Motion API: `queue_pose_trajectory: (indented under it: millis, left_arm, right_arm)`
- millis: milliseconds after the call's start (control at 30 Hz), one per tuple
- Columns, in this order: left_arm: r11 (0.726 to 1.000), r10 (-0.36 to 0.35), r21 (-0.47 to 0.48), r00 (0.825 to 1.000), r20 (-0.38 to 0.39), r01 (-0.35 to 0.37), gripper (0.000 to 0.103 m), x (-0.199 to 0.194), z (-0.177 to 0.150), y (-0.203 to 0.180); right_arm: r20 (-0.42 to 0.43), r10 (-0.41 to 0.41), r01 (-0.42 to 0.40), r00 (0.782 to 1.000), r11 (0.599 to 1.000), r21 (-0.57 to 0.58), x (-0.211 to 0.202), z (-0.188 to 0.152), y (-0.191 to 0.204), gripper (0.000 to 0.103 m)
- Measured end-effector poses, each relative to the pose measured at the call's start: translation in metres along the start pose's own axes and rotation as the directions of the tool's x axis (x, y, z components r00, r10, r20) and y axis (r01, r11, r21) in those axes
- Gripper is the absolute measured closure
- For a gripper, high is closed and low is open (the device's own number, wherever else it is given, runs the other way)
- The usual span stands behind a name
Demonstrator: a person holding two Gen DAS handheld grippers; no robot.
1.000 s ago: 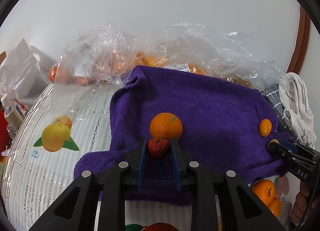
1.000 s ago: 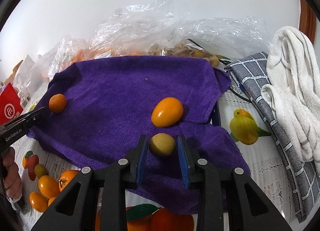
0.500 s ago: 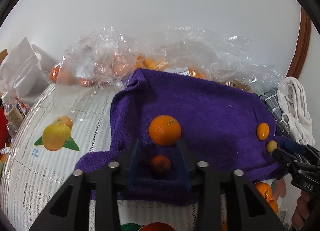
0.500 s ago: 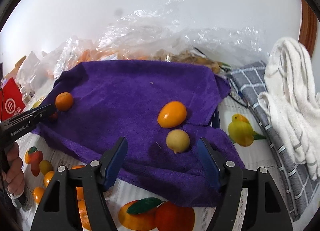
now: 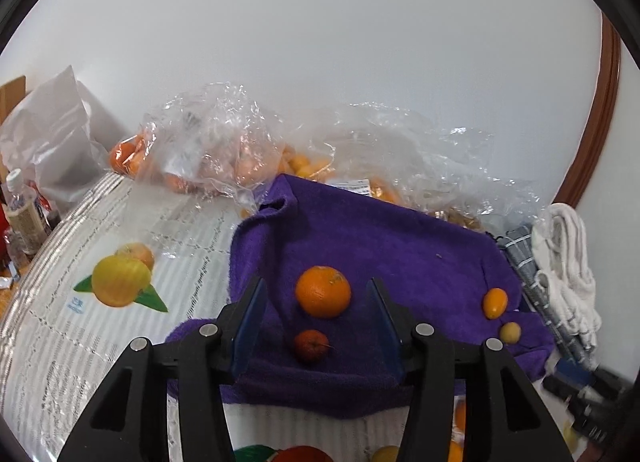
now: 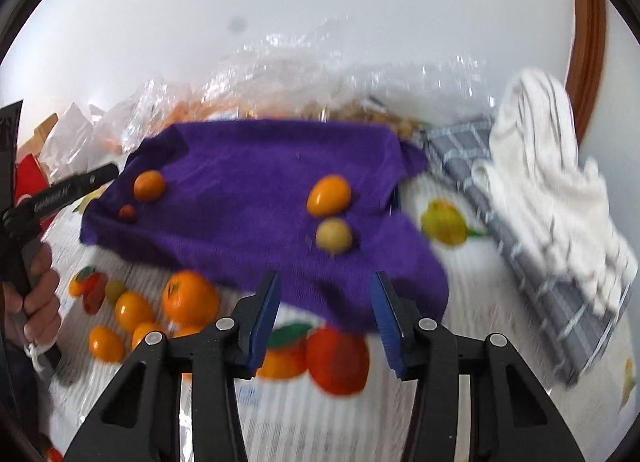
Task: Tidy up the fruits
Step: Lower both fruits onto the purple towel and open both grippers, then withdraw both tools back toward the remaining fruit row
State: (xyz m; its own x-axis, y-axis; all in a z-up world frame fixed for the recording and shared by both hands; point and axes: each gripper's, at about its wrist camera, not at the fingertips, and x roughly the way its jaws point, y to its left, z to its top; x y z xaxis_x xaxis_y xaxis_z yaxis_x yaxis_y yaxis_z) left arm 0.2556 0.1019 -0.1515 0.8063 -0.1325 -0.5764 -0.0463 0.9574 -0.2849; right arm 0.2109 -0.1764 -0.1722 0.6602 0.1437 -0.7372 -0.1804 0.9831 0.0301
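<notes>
A purple towel (image 5: pixel 380 246) lies on the table; it also shows in the right wrist view (image 6: pixel 248 198). On it rest an orange (image 5: pixel 323 291), a small red fruit (image 5: pixel 311 345), an oval orange kumquat (image 5: pixel 495 302) and a small yellow fruit (image 5: pixel 510 332). My left gripper (image 5: pixel 318 324) is open and empty, its jaws either side of the red fruit and not touching it. My right gripper (image 6: pixel 326 320) is open and empty, just short of the towel's near edge, with the yellow fruit (image 6: pixel 334 235) and kumquat (image 6: pixel 329 195) beyond it.
Clear plastic bags of oranges (image 5: pixel 224 154) lie behind the towel. A white cloth (image 6: pixel 548 166) and grey checked cloth (image 6: pixel 520 218) lie at the right. Several loose oranges (image 6: pixel 160 310) sit left of my right gripper on the fruit-print tablecloth (image 5: pixel 100 294).
Both grippers opened, letting go of the red fruit and the yellow fruit onto the towel, then drew back and up. The right wrist view is blurred by motion.
</notes>
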Motion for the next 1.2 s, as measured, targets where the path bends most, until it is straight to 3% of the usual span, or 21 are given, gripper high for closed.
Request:
queue_pose_trajectory:
  millis: [200,333,533,700,800,1100,1200]
  left_arm:
    - [0.999,-0.024,-0.036,1.0,-0.001,0.024,0.055,-0.026,-0.004,0.0]
    - [1.0,-0.003,0.015,0.999,-0.044,0.003,0.055,-0.044,-0.022,0.006]
    - [0.992,0.064,0.116,0.988,-0.142,-0.047,0.055,-0.058,-0.056,0.013]
    - [0.976,0.148,0.191,0.964,-0.221,-0.106,0.055,-0.062,-0.082,0.018]
    - [0.983,0.129,0.16,0.957,-0.26,-0.089,0.055,-0.063,-0.087,0.027]
    - [0.988,0.112,0.133,0.958,-0.264,-0.079,0.055,-0.071,-0.094,0.038]
    - [0.987,0.109,0.14,0.959,-0.261,-0.074,0.053,-0.072,-0.096,0.038]
  right_arm:
    - [-0.034,0.136,-0.138,0.99,0.989,-0.056,-0.016,-0.026,0.021,0.052]
    - [-0.03,0.188,-0.19,0.982,0.977,-0.097,-0.019,-0.037,0.037,0.052]
    - [-0.082,0.16,-0.17,0.984,0.977,-0.133,-0.002,-0.047,0.054,0.052]
    - [-0.111,0.135,-0.149,0.985,0.981,-0.128,0.012,-0.049,0.058,0.052]
    - [-0.116,0.115,-0.131,0.986,0.982,-0.136,0.019,-0.045,0.061,0.052]
    - [-0.113,0.081,-0.098,0.99,0.982,-0.161,0.03,-0.036,0.072,0.052]
    - [-0.105,0.088,-0.104,0.991,0.981,-0.165,0.029,-0.036,0.074,0.063]
